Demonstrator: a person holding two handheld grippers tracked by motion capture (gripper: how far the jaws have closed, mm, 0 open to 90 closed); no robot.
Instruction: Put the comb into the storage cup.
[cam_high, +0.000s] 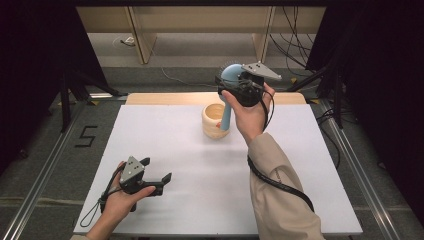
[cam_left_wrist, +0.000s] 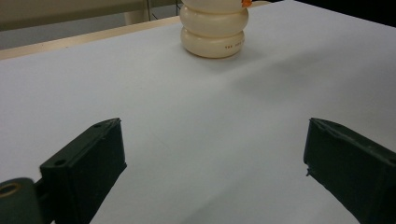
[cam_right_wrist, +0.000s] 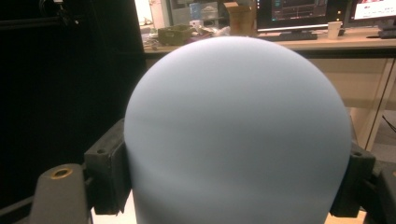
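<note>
The right tool (cam_high: 239, 84) is clamping the blue brush (cam_high: 229, 90) by its head, handle hanging into the cup (cam_high: 215, 120) directly below, while the left tool (cam_high: 159, 176) is resting wide open well apart.

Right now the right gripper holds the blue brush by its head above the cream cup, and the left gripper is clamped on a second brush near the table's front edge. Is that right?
Not quite. The left gripper holds nothing: the left gripper view shows its jaws wide apart over the bare table. The rest stands: the right gripper grips the blue brush by its head above the cream cup.
</note>
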